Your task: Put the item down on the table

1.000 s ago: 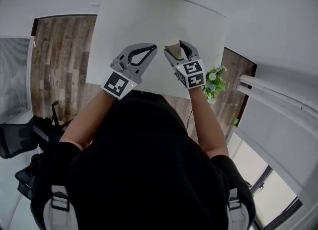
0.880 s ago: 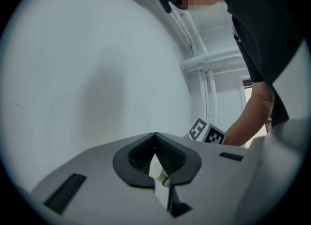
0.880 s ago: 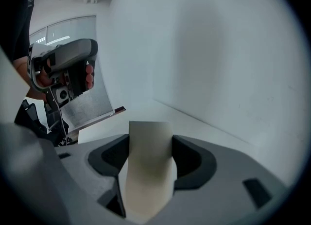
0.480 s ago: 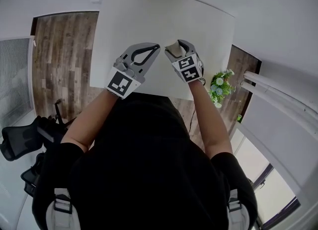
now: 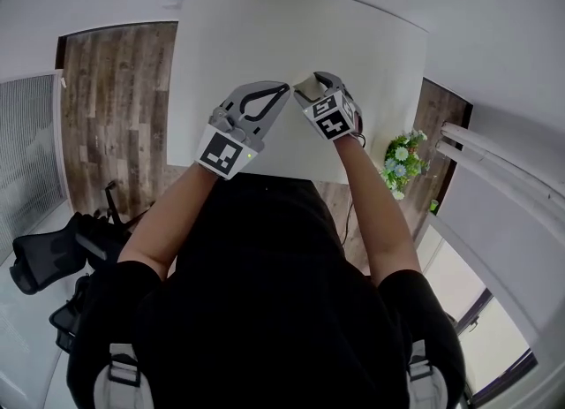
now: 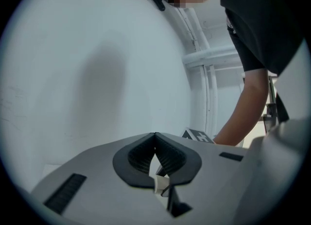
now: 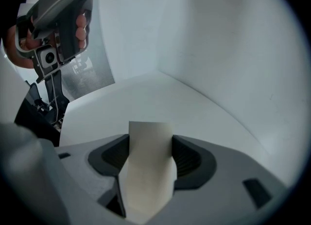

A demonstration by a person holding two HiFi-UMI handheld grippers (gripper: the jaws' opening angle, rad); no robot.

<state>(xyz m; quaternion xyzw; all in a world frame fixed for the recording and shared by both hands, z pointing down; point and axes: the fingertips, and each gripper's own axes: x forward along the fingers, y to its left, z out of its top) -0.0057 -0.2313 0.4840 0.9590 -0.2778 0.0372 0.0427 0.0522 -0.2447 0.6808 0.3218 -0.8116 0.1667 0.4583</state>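
Right gripper (image 7: 149, 145) fingers pinching smooth cream rectangular block (image 7: 146, 175), left gripper (image 6: 155, 136) ribbed fingers pressed together, matte white table (image 5: 265, 27)

Open table (image 5: 291, 36) ahead, bounded by walls (image 7: 218, 49).

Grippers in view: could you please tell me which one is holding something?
The right gripper: its fingers clamp a pale block, while the left gripper's fingers meet on nothing.
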